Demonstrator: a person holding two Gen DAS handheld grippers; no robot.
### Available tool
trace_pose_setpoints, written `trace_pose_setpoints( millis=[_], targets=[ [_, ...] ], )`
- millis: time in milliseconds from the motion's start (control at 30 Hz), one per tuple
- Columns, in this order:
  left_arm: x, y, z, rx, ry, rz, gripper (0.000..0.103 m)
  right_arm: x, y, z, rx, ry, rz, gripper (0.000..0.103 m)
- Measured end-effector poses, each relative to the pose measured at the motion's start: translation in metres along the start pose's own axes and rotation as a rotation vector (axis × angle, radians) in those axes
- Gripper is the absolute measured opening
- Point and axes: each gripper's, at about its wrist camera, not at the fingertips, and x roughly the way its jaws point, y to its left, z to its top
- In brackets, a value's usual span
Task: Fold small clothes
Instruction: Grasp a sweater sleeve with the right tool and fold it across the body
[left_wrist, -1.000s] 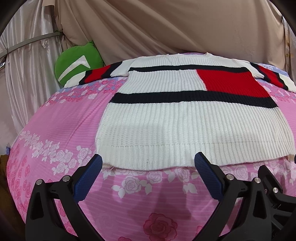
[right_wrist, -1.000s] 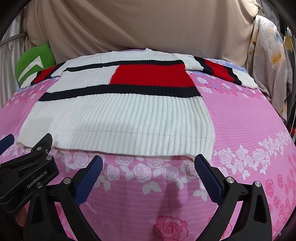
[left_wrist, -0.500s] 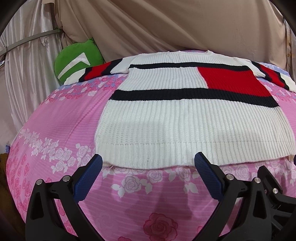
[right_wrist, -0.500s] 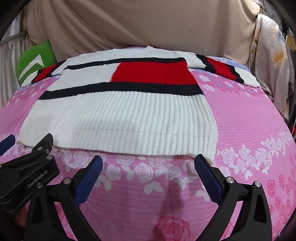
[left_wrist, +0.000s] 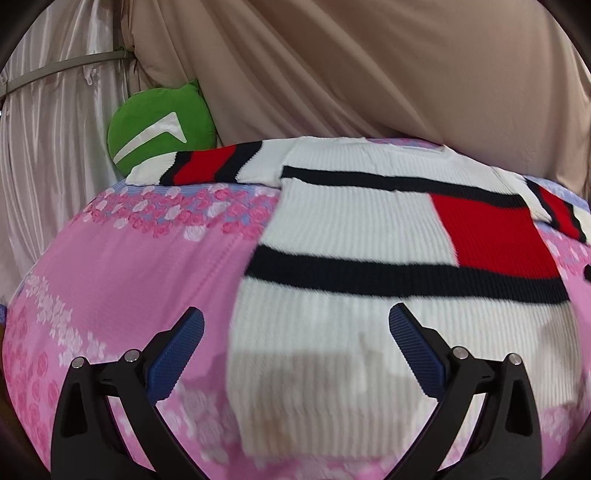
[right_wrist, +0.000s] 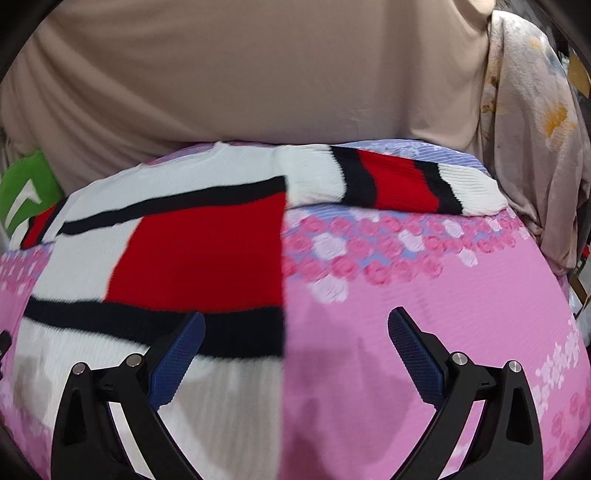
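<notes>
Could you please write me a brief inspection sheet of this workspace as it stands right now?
Surface: pink rose-print bedsheet, smooth.
Job's things: white knit sweater with red block and dark stripes, lying flat and unfolded, both sleeves spread outward.
Clutter: green cushion at the far left, touching the left sleeve cuff.
Grippers: left gripper open over the sweater's left edge; right gripper open over its right edge; neither holds anything.
Cables: nothing seen.
Surroundings: beige drape behind; floral cloth hanging at right.
</notes>
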Motion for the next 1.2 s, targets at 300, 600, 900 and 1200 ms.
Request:
trace_pose_setpoints(
  millis=[300, 600, 900, 1200],
  targets=[
    [0.062, 0.039, 0.044, -0.037, 0.052, 0.028, 0.098, 0.115, -0.159, 0.113, 0.231, 0.063, -0.247, 0.092],
    [0.102, 0.053, 0.044, -0.046, 0.129, 0.044, 0.098, 0.184, -0.265, 0.117, 0.550, 0.188, -0.233, 0.067],
    [0.098, 0.042, 0.066, -0.025, 0.078, 0.067, 0.098, 0.130, -0.096, 0.201, 0.213, -0.095, 0.103, 0.009],
    [0.108, 0.017, 0.100, -0.065, 0.080, -0.012, 0.098, 0.107, 0.227, 0.156, -0.368, -0.026, 0.551, 0.020]
  ],
)
